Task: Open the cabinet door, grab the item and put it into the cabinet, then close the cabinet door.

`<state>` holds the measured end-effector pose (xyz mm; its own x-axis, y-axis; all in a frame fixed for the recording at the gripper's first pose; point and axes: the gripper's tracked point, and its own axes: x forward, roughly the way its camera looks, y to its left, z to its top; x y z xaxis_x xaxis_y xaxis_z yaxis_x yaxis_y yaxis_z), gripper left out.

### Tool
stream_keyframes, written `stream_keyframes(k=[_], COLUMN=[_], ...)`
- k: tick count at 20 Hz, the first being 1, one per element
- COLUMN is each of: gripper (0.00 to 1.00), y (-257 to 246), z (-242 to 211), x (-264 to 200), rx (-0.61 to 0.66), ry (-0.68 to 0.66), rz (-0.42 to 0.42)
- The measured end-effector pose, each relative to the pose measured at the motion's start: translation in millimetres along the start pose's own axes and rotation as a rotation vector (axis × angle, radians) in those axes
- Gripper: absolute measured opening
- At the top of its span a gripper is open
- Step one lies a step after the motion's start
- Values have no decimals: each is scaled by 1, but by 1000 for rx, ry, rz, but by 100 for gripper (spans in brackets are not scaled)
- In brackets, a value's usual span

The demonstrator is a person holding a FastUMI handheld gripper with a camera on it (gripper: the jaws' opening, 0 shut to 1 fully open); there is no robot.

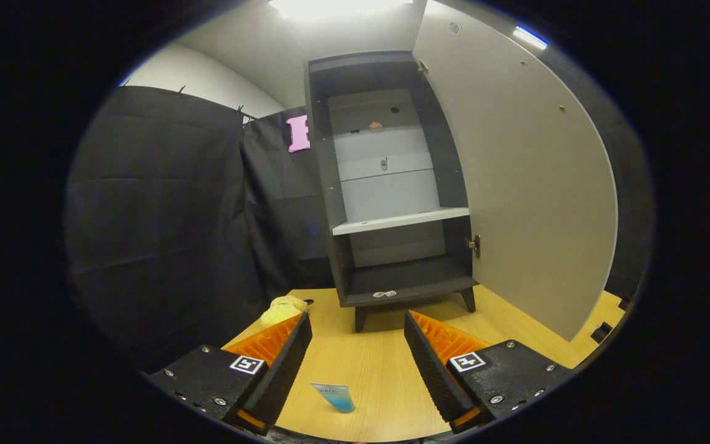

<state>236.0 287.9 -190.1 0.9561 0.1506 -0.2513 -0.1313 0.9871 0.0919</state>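
Note:
The dark cabinet (392,185) stands upright on short legs at the back of the wooden table (367,364). Its pale door (515,185) is swung wide open to the right. Inside I see a white shelf (401,220) at mid height and a dark bottom compartment under it. A small blue and white tube (335,396) lies on the table low between my fingers, touching neither. My gripper (358,324) is open and holds nothing. It hovers over the table, a short way in front of the cabinet.
A yellow soft object (282,309) lies on the table just beyond my left finger (281,357), near the cabinet's left foot. Black cloth walls the booth on the left. The open door reaches over the table's right side.

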Motion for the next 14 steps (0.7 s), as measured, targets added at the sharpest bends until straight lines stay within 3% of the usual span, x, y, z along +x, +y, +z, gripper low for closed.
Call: stream_keyframes(k=[14], gripper=[92], y=[40], z=[-110], x=[32], rx=[-35], ry=[206], rz=[-7])
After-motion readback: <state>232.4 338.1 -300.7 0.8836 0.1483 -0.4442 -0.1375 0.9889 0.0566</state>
